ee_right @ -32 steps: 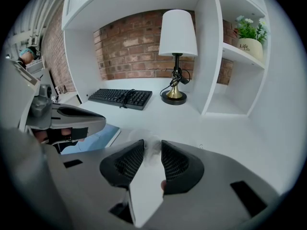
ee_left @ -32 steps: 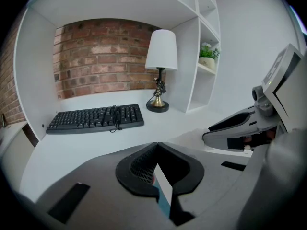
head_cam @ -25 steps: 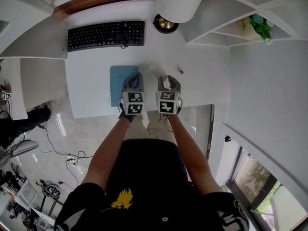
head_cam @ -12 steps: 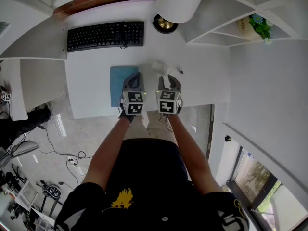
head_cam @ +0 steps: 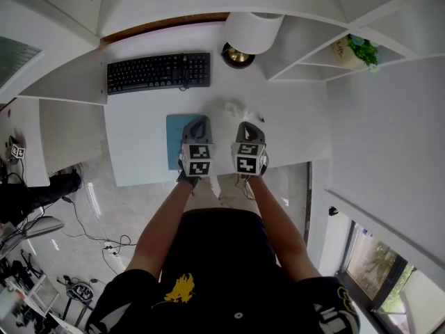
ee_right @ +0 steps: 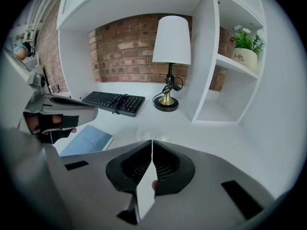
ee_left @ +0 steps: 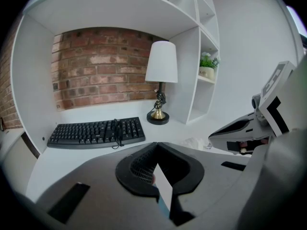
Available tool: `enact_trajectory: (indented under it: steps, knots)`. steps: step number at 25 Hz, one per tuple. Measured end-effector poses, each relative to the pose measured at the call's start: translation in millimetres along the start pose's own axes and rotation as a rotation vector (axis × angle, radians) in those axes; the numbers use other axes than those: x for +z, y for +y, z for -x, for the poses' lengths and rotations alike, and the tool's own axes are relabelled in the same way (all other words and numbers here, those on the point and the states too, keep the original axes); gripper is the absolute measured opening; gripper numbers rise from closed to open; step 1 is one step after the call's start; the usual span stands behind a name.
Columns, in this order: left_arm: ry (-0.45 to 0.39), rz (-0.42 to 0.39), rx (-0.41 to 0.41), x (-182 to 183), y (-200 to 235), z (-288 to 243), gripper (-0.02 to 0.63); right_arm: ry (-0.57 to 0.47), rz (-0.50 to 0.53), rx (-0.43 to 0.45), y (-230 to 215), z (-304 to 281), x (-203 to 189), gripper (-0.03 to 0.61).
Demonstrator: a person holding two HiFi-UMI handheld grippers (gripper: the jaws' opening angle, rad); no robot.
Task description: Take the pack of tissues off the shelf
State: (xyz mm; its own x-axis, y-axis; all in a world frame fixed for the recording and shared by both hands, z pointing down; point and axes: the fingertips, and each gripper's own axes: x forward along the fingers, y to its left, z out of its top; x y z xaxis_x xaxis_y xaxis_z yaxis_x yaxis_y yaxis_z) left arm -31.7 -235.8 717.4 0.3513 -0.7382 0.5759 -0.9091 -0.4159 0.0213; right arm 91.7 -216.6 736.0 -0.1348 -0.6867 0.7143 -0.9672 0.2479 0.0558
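1. On the white bench (head_cam: 139,138), just ahead of my right gripper (ee_right: 152,141), lies the pack of tissues (head_cam: 235,108), a white, crumpled-looking bundle. I cannot tell whether my tips touch it.
2. My right gripper's 2 jaws have just been closing. They meet at the tips, and I see nothing between them.
3. My left gripper (ee_left: 156,143) has its 2 jaws together as well and holds nothing. In the head view it covers the right side of a blue notebook (head_cam: 174,141).
4. Both grippers sit side by side near the bench's front edge, tilted down toward the brick back wall.
5. At the back a black keyboard (head_cam: 158,72) lies on the left, and a lamp (ee_right: 171,40) with a white shade stands to its right.
6. A potted plant (ee_right: 245,47) stands on the shelf (ee_right: 230,63) at the right, well apart from the pack.
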Motion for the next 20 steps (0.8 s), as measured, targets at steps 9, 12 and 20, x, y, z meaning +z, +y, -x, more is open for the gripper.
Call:
enact_trajectory:
  steps: [9,12,20]
  knots:
    - [-0.075,0.001,-0.030,53,-7,17,0.014,-0.114,-0.054,-0.025,-20,33,66,0.003]
    - [-0.122,-0.025,-0.039,80,-9,22,0.014,-0.185,-0.075,-0.037,-29,46,99,0.003]
    - [-0.277,-0.060,-0.003,168,13,45,0.014,-0.357,-0.106,-0.015,-41,86,182,0.003]
